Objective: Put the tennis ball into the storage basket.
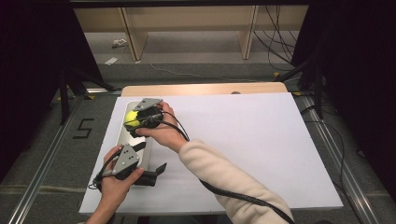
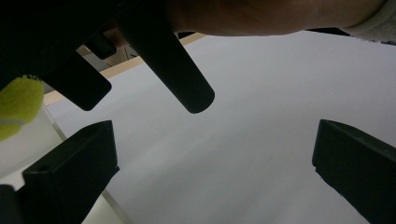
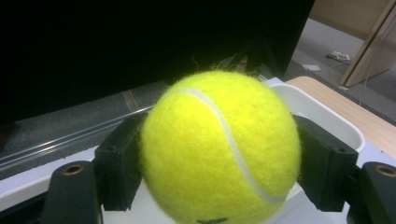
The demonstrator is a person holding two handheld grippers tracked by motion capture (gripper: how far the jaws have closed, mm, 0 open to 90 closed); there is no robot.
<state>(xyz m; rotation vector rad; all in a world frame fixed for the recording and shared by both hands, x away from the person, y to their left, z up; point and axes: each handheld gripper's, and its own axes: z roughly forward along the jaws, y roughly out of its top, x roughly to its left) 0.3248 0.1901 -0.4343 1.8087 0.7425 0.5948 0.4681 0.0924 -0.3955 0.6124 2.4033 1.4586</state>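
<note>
— Holding anything with your right gripper (image 1: pixel 138 122)?

— Yes, my right gripper is clenched on a yellow tennis ball (image 3: pixel 220 148); its two black jaws press against the ball's opposite sides. From above, the ball (image 1: pixel 131 118) sits over the far end of the white tray (image 1: pixel 122 139) at the left edge of the white table (image 1: pixel 243 149).

— And the tray?

— In my right gripper view its white rim (image 3: pixel 327 116) curves just behind the ball.

— What about your left gripper (image 1: pixel 156 173)?

— Released: its jaws stand wide apart with bare table between them. It rests low at the near end of the tray, pointing to my right, and its view catches the ball (image 2: pixel 17 106) up at the left.
</note>
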